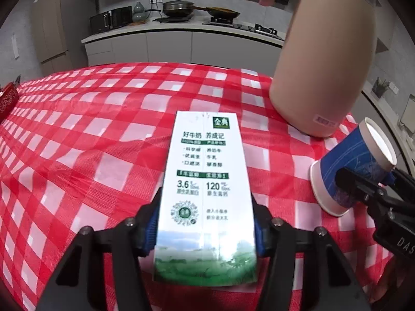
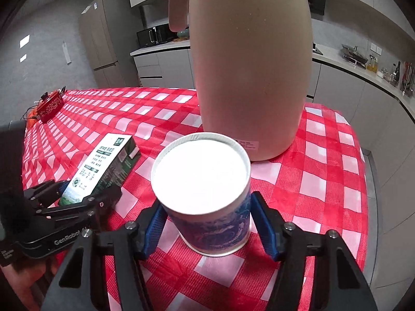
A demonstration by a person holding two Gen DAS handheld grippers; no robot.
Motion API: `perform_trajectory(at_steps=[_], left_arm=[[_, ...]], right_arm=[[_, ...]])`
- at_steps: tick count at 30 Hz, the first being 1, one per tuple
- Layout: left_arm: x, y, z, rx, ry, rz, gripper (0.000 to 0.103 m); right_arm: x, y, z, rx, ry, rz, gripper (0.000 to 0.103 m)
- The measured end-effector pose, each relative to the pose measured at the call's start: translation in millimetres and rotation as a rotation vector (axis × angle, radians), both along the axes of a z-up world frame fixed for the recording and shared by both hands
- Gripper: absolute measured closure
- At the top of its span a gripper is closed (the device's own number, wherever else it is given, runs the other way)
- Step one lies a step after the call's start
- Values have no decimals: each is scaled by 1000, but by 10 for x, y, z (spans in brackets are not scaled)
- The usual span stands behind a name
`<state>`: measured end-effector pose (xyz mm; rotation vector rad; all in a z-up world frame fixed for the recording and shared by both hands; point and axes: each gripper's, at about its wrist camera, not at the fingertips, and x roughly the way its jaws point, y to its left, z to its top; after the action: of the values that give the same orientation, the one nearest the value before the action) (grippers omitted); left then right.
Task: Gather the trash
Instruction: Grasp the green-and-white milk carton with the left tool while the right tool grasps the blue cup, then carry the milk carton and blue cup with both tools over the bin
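Observation:
A white and green milk carton lies flat on the red checked tablecloth. My left gripper is shut on it, with the blue pads pressed against its two long sides near the green end. To its right a blue paper cup with a white rim stands upright, mouth up. My right gripper is closed around the cup's wall, pads against both sides. Both things rest on the cloth.
A tall beige thermos jug stands right behind the cup, almost touching it. A red lidded pot sits at the far left edge of the table. The table's right edge drops off close to the cup. Kitchen counters lie beyond.

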<state>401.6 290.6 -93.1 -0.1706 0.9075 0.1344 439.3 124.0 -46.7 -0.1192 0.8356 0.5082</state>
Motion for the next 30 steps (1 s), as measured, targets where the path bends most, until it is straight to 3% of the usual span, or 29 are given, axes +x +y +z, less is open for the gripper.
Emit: perform_trajectory(at_steps=[14, 30], left_arm=[[-386, -226, 356, -5, -77, -51, 46], [-1124, -912, 602, -6, -112, -116, 46]], right_arm=[[-230, -348, 175, 10, -16, -31, 39], [-1038, -1128, 476, 29, -51, -52, 39]])
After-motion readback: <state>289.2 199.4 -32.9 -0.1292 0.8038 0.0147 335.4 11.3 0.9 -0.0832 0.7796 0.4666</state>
